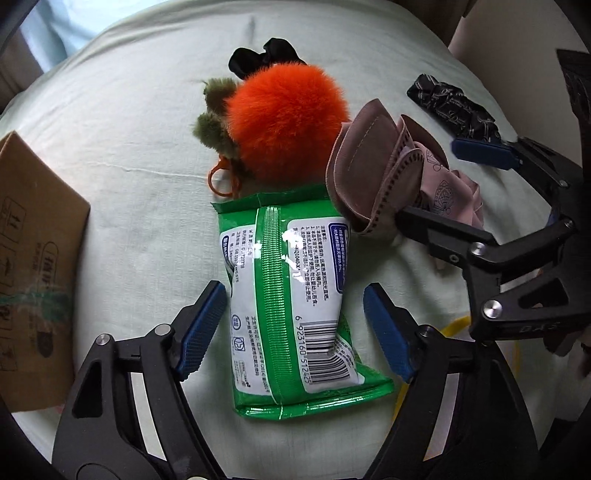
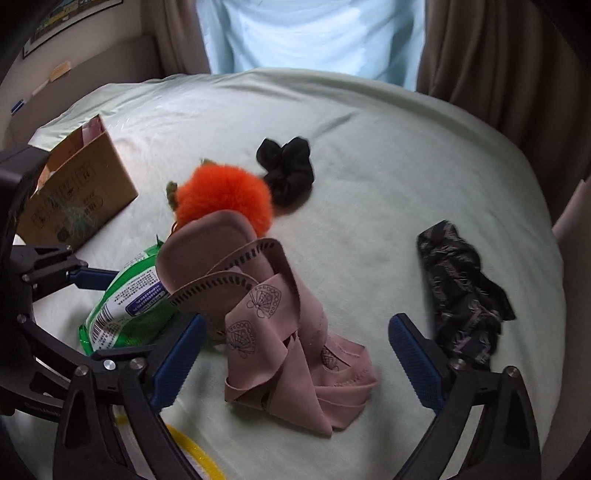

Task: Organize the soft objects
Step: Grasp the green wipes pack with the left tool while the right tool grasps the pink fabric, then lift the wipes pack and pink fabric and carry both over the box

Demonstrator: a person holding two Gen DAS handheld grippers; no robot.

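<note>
Jaws spread wide on both grippers: left gripper [image 1: 295,328] straddles the wet-wipes pack [image 1: 295,314] lengthwise; right gripper [image 2: 295,363] brackets pink cloth [image 2: 291,354].

— What sort of place is this?
— A bedroom in a home. Nearly everything sits on a bed [image 2: 369,147] under a pale green sheet.
— What else shows it?
— Brown curtains [image 2: 491,55] hang behind the bed's far edge, with pale daylight between them. A framed picture [image 2: 55,22] hangs on the wall left of the bed, and a cardboard box [image 2: 85,195] rests on the bed's left side
</note>
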